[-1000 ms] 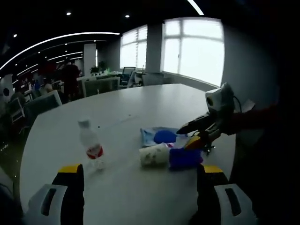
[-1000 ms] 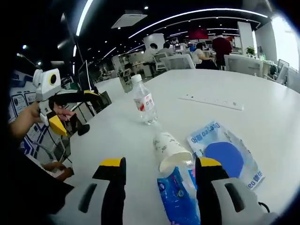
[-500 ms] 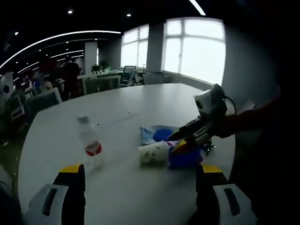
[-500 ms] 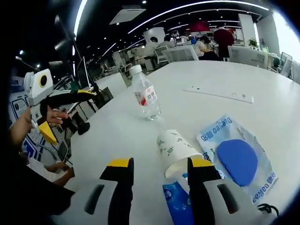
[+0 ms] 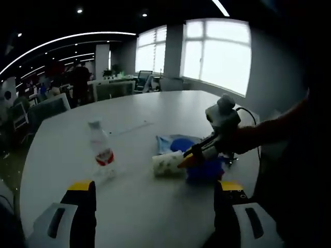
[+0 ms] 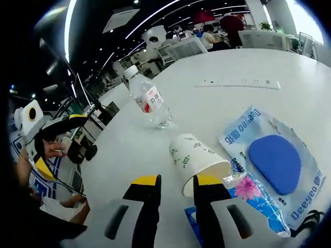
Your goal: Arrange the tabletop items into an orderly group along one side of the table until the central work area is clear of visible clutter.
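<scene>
I have the right gripper point(image 6: 175, 182) low over the table point(image 6: 243, 98), jaws drawn close with only a narrow gap and nothing between them; its tips sit just beside the open rim of the cup point(image 6: 199, 161), which I judge is where I need them to nip that rim and drag the cup aside. From the left gripper view the same tool point(image 5: 192, 156) reaches in from the right, its yellow tip at the cup point(image 5: 166, 164). The cup lies on its side, long axis running roughly across the table, mouth toward my right gripper and the closed base toward the bottle point(image 6: 146, 99). The bottle stands upright, well apart from the cup, cap up. Beside the cup lie a clear packet point(image 6: 274, 163) holding a blue pad, flat, and a blue floral pack point(image 6: 251, 199) touching the cup's rim, so the clutter is bunched near the table edge already. My left gripper point(image 5: 155, 206) is spread wide and empty, held back above bare table, ready, I think, for the bottle.
</scene>
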Demonstrator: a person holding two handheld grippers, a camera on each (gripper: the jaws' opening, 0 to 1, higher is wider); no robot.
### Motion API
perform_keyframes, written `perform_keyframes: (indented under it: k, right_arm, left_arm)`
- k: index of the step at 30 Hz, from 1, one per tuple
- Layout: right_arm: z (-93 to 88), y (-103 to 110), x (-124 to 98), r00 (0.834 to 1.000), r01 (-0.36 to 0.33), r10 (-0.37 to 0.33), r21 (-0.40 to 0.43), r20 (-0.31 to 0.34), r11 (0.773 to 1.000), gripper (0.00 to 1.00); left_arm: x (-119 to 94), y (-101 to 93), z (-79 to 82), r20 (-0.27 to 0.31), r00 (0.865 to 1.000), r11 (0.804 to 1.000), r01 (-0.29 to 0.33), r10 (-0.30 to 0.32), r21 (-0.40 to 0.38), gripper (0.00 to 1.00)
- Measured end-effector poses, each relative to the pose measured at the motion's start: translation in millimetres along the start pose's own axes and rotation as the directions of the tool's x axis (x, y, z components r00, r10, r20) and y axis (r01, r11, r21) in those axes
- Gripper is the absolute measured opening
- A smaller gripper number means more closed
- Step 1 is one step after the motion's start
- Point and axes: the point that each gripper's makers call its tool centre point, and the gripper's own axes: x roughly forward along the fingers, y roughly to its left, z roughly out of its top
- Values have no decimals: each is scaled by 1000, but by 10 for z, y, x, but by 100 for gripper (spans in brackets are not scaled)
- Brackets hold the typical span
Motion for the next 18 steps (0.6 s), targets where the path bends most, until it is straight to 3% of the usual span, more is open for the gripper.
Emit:
perform_keyframes:
  k: [11,18]
  right_arm:
    - [-2,36,-12,1000,-7,7,-14,3,1000,2]
    - [36,45,-32,1000,-15,15,-3,27,1000,0]
  left_arm:
    - [-7,-144,39,-8,1000,1000,5,-5,0,92]
    - [-32,-133,20,-14,1000,1000,2,-2,-1,92]
